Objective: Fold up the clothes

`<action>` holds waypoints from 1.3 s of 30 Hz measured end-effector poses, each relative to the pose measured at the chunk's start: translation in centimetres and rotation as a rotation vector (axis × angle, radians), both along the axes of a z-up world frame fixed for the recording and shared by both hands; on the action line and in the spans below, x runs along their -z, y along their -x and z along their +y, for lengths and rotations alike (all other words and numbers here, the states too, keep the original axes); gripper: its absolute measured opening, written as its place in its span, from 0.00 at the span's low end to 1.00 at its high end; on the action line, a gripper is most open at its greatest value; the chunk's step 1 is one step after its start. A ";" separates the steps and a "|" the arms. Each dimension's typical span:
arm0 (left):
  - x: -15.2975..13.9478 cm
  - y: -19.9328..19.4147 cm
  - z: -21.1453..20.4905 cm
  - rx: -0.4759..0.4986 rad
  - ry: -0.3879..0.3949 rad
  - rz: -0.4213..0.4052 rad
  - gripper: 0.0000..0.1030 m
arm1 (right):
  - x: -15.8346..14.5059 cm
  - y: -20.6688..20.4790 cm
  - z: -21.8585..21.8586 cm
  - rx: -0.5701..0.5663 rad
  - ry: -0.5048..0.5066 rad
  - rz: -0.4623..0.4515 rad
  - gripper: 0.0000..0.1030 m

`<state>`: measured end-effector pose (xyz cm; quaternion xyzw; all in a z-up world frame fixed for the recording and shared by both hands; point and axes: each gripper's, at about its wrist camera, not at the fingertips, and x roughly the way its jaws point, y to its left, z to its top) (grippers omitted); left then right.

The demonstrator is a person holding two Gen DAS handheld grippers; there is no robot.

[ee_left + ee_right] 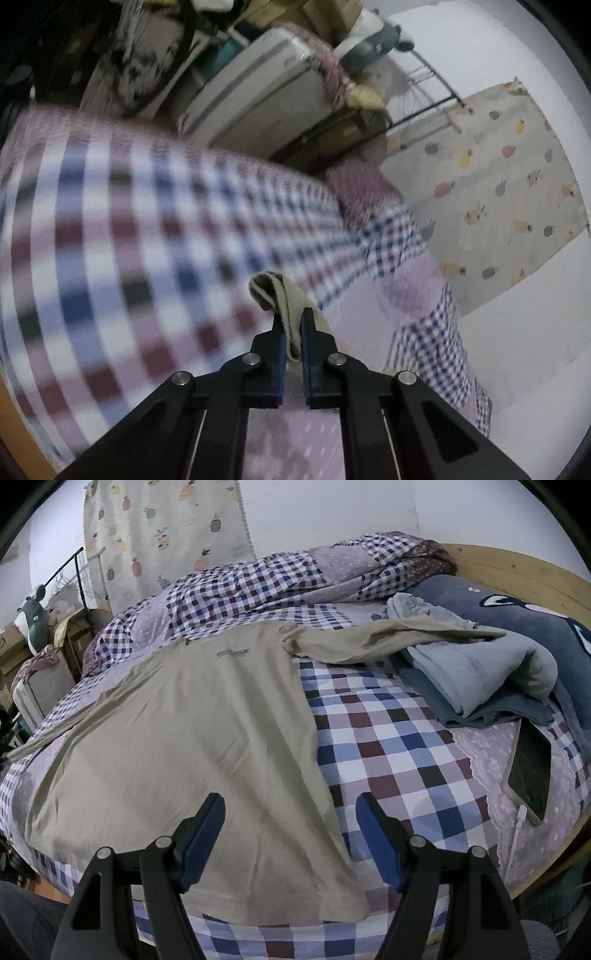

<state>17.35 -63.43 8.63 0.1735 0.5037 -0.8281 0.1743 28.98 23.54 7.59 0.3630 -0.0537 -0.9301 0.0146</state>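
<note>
Folding has barely begun: the beige long-sleeved shirt (177, 738) lies spread flat on the checked bedsheet (399, 746). Left gripper (291, 325) pinches beige cloth, probably its left sleeve; right gripper (290, 805) hovers, fingers apart, over the near hem.

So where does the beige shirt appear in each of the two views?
Left wrist view: only a bunched piece of the beige shirt shows, bottom centre, pinched in the left gripper.
Right wrist view: it lies spread across the centre and left, above the open right gripper.
Shared landmark: the pineapple-print curtain.
</note>
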 end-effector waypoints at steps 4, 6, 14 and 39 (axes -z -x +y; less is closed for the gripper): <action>-3.4 1.8 -2.8 -0.021 0.040 0.024 0.04 | -0.1 0.1 -0.3 0.000 0.003 -0.005 0.75; -5.0 2.9 -3.5 -0.020 0.053 0.043 0.04 | -0.2 0.3 -0.4 0.000 0.006 -0.011 0.75; -11.0 8.4 0.9 0.130 0.133 0.136 0.04 | -0.4 1.0 -1.6 -0.029 0.020 -0.029 0.75; -17.4 26.5 56.8 1.110 0.481 0.126 0.05 | -0.1 2.1 1.5 -0.113 0.351 -0.028 0.75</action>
